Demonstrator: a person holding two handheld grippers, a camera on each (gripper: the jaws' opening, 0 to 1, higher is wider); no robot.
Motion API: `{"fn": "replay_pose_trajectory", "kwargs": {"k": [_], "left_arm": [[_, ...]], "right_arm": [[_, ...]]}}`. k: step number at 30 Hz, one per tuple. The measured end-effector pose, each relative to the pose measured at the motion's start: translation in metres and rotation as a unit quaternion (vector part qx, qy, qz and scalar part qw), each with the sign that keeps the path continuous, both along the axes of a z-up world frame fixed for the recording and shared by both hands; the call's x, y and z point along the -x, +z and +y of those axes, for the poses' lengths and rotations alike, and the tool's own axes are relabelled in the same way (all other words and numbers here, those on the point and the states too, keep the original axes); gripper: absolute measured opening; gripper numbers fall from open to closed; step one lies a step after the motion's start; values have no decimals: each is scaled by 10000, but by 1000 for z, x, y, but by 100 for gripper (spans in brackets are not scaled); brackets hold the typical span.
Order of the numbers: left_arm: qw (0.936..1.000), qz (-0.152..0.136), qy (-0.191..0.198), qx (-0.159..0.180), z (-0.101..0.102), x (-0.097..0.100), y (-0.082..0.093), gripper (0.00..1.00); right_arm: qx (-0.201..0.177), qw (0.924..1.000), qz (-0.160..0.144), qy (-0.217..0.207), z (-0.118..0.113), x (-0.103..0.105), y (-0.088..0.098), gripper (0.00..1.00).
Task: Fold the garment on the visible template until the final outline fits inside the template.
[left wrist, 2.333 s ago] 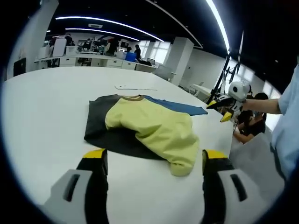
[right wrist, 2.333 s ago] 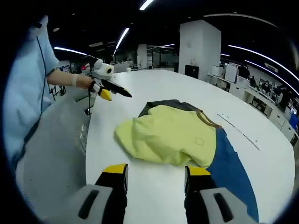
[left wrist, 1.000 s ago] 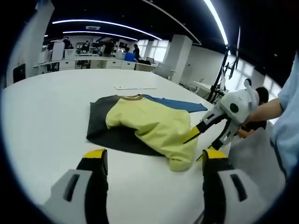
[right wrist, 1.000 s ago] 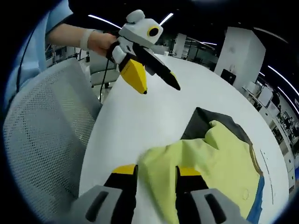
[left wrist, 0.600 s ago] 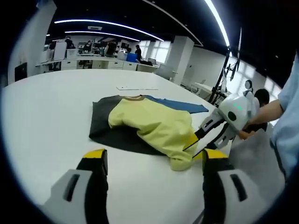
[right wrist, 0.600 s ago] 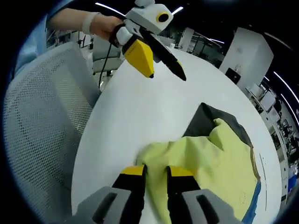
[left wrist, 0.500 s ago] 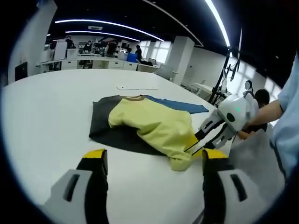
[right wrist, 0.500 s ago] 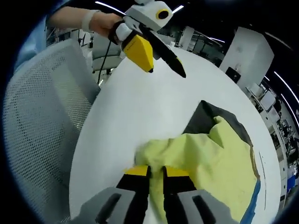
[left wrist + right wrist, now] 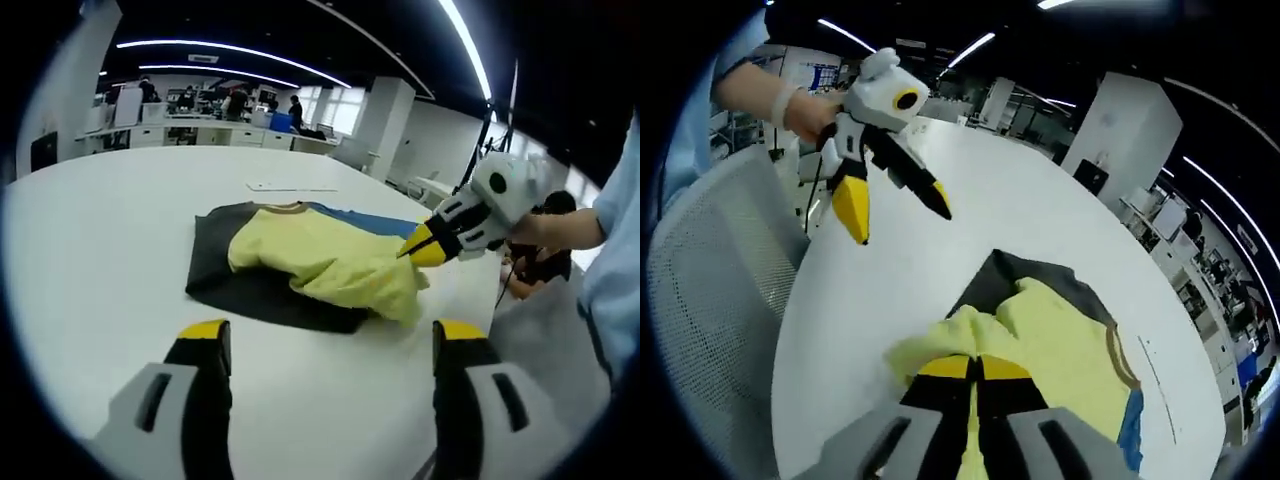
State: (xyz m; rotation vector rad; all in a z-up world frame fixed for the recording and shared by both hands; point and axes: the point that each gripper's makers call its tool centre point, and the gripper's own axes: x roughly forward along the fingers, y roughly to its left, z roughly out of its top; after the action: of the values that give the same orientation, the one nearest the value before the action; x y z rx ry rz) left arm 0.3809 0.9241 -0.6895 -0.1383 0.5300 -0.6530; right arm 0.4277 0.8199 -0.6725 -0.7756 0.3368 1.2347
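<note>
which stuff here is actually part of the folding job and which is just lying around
Part of the job:
yellow garment, pinched by the right gripper
dark template under it
left gripper, open, off the cloth

Just around:
blue fabric
thin strip on the table
mesh chair

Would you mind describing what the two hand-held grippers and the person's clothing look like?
Each hand-held gripper has a white rounded body, black jaws and yellow tips. The right hand-held gripper shows yellow wedge ends; the left hand-held gripper shows one yellow jaw, one black, and a dark cable trailing down. The person wears a light blue sleeve and a white wristband.
</note>
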Motion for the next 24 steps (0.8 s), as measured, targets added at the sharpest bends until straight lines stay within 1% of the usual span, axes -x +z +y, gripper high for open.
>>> {"fn": "replay_pose_trajectory", "kwargs": {"k": [3, 4, 6, 7, 11, 15, 17, 18, 19, 21, 22, 24], "left_arm": [[10000, 22, -17, 19, -2, 0, -1, 80], [10000, 27, -20, 22, -3, 0, -1, 80], [10000, 26, -41, 23, -4, 1, -1, 79], [10000, 28, -43, 27, -4, 1, -1, 79], [10000, 47, -46, 37, -4, 1, -3, 79], [10000, 61, -33, 58, -4, 0, -4, 79], [9999, 94, -39, 70, -3, 0, -6, 78], [9999, 103, -41, 65, -3, 0, -7, 78], [9999, 118, -43, 66, -3, 0, -8, 78], [9999, 127, -39, 83, -3, 0, -8, 78], [9999, 136, -34, 88, -3, -1, -9, 78], [9998, 158, -22, 100, -3, -1, -10, 78]], "right_arm": [[-83, 9998, -156, -66, 0, -17, 18, 0], [-117, 9995, -260, -102, 0, -25, 26, 0], [-123, 9993, -321, -147, -1, -35, 33, 0], [-128, 9990, -400, -181, -2, -43, 38, 0], [-151, 9980, -490, -356, -7, -71, 47, 0], [-124, 9965, -590, -574, -16, -97, 53, 0], [-116, 9958, -586, -694, -20, -110, 53, 0], [-65, 9952, -646, -734, -23, -117, 53, 0], [-11, 9942, -626, -873, -28, -125, 51, 0], [26, 9938, -603, -938, -33, -134, 48, 0], [46, 9925, -595, -1068, -38, -143, 46, 0], [11, 9904, -478, -1295, -46, -154, 41, 0]]}}
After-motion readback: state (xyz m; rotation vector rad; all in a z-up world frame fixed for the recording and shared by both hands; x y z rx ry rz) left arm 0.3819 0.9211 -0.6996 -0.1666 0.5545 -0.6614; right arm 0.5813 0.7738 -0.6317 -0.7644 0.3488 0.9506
